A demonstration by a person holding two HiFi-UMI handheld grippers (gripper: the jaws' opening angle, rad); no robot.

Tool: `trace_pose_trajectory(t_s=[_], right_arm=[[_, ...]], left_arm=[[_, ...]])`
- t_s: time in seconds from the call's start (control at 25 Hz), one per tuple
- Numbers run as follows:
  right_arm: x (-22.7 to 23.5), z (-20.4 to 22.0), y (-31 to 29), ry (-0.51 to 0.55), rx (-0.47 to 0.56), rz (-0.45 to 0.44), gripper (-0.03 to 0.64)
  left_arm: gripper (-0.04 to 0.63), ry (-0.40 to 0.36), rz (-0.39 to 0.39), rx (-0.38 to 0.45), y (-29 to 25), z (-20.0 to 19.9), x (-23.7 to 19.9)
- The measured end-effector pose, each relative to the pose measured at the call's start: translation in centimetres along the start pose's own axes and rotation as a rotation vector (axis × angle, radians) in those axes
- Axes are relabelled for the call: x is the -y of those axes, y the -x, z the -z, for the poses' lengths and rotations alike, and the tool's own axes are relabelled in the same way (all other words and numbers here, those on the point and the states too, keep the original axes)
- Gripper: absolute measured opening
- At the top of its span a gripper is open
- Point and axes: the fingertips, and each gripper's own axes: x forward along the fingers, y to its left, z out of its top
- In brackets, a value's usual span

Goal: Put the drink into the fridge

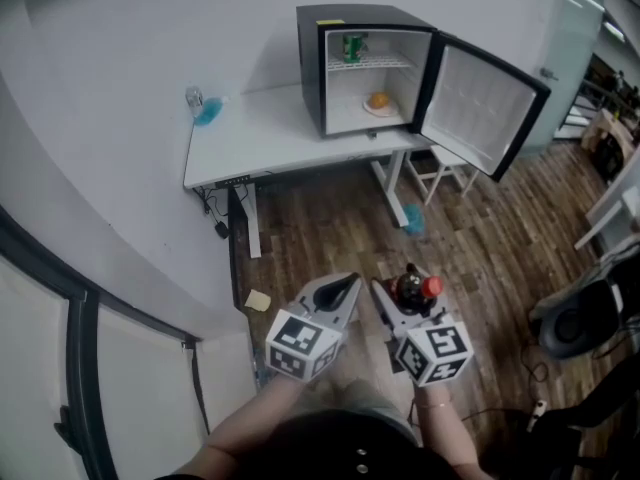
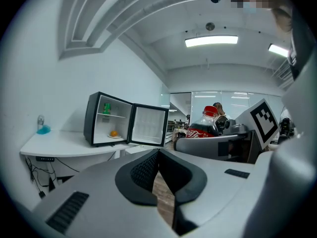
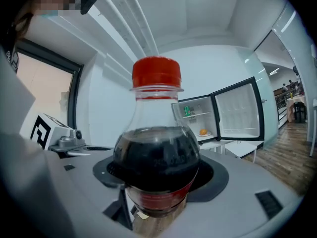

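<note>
A cola bottle (image 1: 410,290) with a red cap and dark drink sits between the jaws of my right gripper (image 1: 398,294), which is shut on its lower body. In the right gripper view the bottle (image 3: 157,152) fills the middle, upright. My left gripper (image 1: 347,287) hangs beside it, shut with nothing held; its tips (image 2: 158,152) meet. The bottle (image 2: 205,125) also shows at right in the left gripper view. The black mini fridge (image 1: 312,68) stands on a white table (image 1: 260,133) well ahead, its door (image 1: 480,98) swung open to the right. Both grippers are over the wood floor, far from it.
Inside the fridge a green can (image 1: 353,46) stands on the upper shelf and an orange thing on a plate (image 1: 378,100) lies below. A blue item (image 1: 205,111) is at the table's left end. A white stool (image 1: 440,173) stands under the door, dark equipment (image 1: 580,318) at right.
</note>
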Motion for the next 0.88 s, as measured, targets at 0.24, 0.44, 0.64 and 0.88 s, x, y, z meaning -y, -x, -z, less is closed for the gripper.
trace_pose_trajectory(t_s=[0.24, 0.44, 0.64, 0.88], right_arm=[[0.1, 0.8, -2.0, 0.009, -0.022, 0.018, 0.318], [1.4, -0.2, -5.2, 0.016, -0.012, 0.015, 0.318], [4.7, -1.7, -9.2, 0.027, -0.001, 0.016, 0.318], [9.4, -4.7, -14.1, 0.058, 0.017, 0.009, 0.318]], left_arm=[[0.006, -0.007, 0.026, 0.007, -1.1, -0.1, -1.5], [0.006, 0.016, 0.019, 0.004, -3.5, -0.4, -3.9], [0.006, 0.008, 0.003, 0.017, -7.5, -1.7, -7.0], [0.006, -0.013, -0.018, 0.033, -13.5, -3.9, -10.1]])
